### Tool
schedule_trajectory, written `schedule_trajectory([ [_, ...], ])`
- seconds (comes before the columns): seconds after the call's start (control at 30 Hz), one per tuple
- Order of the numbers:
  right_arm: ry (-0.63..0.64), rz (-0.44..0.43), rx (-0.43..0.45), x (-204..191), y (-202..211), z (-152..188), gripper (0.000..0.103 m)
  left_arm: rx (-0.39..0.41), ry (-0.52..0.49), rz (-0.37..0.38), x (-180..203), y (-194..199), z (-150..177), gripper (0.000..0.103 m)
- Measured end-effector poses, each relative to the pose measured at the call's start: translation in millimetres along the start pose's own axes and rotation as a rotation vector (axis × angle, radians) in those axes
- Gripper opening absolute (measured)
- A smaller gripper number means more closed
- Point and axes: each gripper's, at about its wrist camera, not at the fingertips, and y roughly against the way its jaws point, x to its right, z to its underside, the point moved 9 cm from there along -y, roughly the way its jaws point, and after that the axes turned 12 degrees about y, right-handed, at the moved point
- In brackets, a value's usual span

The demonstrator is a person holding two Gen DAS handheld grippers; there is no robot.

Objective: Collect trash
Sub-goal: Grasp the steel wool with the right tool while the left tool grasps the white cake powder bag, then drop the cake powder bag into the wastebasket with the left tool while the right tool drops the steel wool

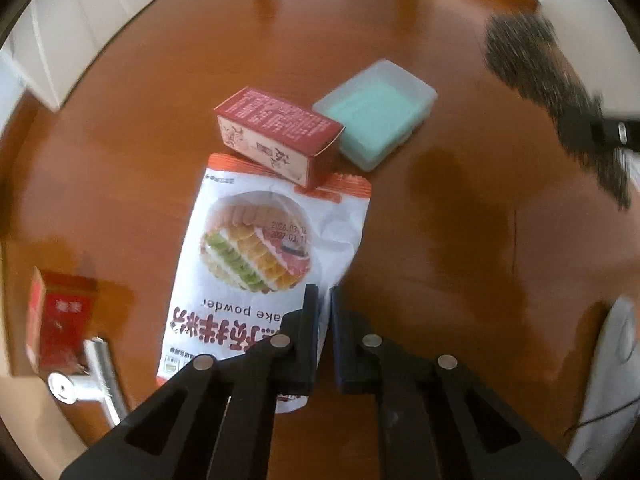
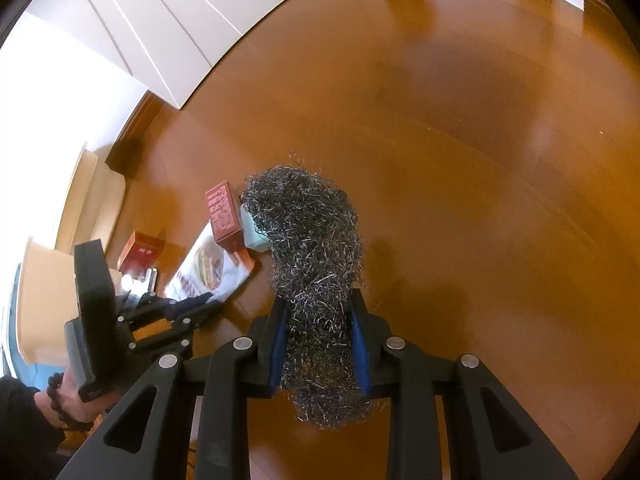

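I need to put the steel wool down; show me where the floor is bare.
Bare floor lies right of the cake powder bag and the plastic box, and far beyond them. It is crowded left: the red carton rests on the bag's top, touching the plastic box, with another red box lower left.

Left wrist view: looks forward and down along my left hand-held gripper (image 1: 325, 300), close over the worktop (image 1: 460, 240); the cake powder bag (image 1: 260, 264) fills the near centre, the red carton (image 1: 280, 136) and the lidded plastic box (image 1: 376, 114) just beyond.

Right wrist view: sits higher and farther right, facing down and leftward along my right hand-held gripper (image 2: 320, 320), with the steel wool (image 2: 316, 264) blocking the centre.

Shared: bag, carton, probably the box (mostly hidden), and each view catches the other gripper, blurred.
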Motion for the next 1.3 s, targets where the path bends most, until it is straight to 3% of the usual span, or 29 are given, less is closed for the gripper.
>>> schedule_trajectory([
  [0.17, 0.002, -0.005, 0.012, 0.3, 9.3, -3.9, 0.030, 0.018, 0.122, 0.050, -9.2, 16.8, -2.9, 0.002],
  [0.47, 0.031, -0.022, 0.060, -6.0, 47.0, -26.7, 0.030, 0.227, 0.407, 0.167, -10.3, 162.8, 21.3, 0.002],
  [0.67, 0.110, -0.004, 0.091, -51.5, 106.4, -54.6, 0.030, 0.446, 0.500, 0.099, -45.5, 301.8, 26.3, 0.002],
  [0.8, 0.169, -0.017, 0.139, -101.5, 167.7, -73.9, 0.030, 0.565, 0.582, 0.059, -100.3, 381.3, 12.4, 0.002],
  [0.9, 0.239, -0.034, 0.176, -149.5, 216.5, -87.3, 0.030, 0.638, 0.619, -0.026, -161.5, 434.2, 25.6, 0.002],
  [1.07, 0.304, -0.063, 0.219, -212.1, 281.4, -100.4, 0.030, 0.610, 0.751, -0.138, -254.2, 451.6, 69.0, 0.002],
  [1.13, 0.332, -0.066, 0.216, -235.1, 297.1, -102.7, 0.031, 0.528, 0.780, -0.150, -286.9, 430.7, 79.9, 0.002],
  [1.2, 0.358, -0.064, 0.209, -253.1, 305.6, -101.8, 0.031, 0.476, 0.836, -0.150, -308.9, 413.9, 91.7, 0.002],
  [1.3, 0.410, -0.061, 0.183, -281.6, 311.3, -97.2, 0.031, 0.418, 0.842, -0.148, -309.6, 402.4, 102.7, 0.008],
])
